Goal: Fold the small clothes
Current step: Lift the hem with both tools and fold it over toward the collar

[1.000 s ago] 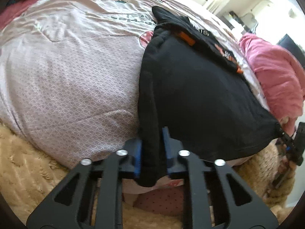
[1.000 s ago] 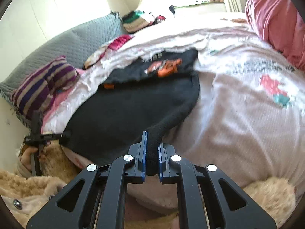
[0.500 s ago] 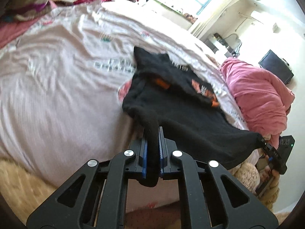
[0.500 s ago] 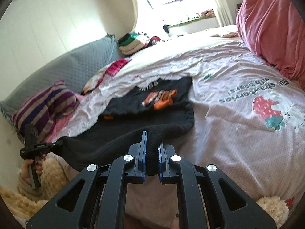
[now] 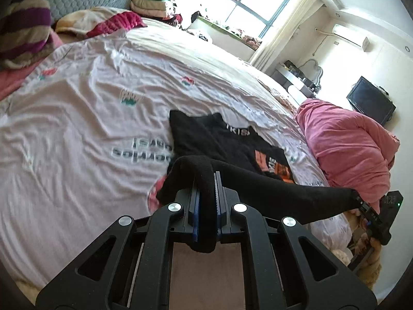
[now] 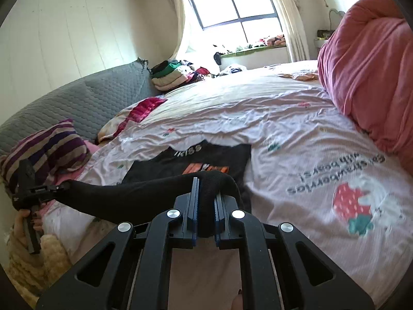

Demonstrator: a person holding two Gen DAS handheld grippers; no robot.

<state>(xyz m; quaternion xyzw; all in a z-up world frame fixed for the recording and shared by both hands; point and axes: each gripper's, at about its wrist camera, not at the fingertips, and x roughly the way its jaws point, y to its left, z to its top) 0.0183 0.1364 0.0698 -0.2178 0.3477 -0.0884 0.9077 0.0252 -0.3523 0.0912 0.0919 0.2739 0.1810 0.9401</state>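
A small black garment with an orange print [image 5: 232, 144] lies on the pale printed bedsheet [image 5: 77, 129]; its near hem is lifted and stretched taut between both grippers. My left gripper [image 5: 206, 204] is shut on one bottom corner of the garment. My right gripper [image 6: 205, 206] is shut on the other corner. The garment also shows in the right wrist view [image 6: 196, 160]. Each gripper shows in the other's view, the right gripper [image 5: 361, 201] at the right edge, the left gripper [image 6: 55, 188] at the left edge.
A pink duvet heap [image 5: 346, 144] lies on the right side of the bed. A striped pillow [image 6: 49, 144] and a grey quilted headboard [image 6: 85, 103] are at the left. Folded clothes [image 6: 173, 75] are stacked at the far end. A fluffy beige rug [image 6: 33, 261] lies below the bed edge.
Both grippers have risen and tilted up, lifting the garment's near hem off the bed edge and carrying it toward the printed upper part. The left gripper closed on its corner.
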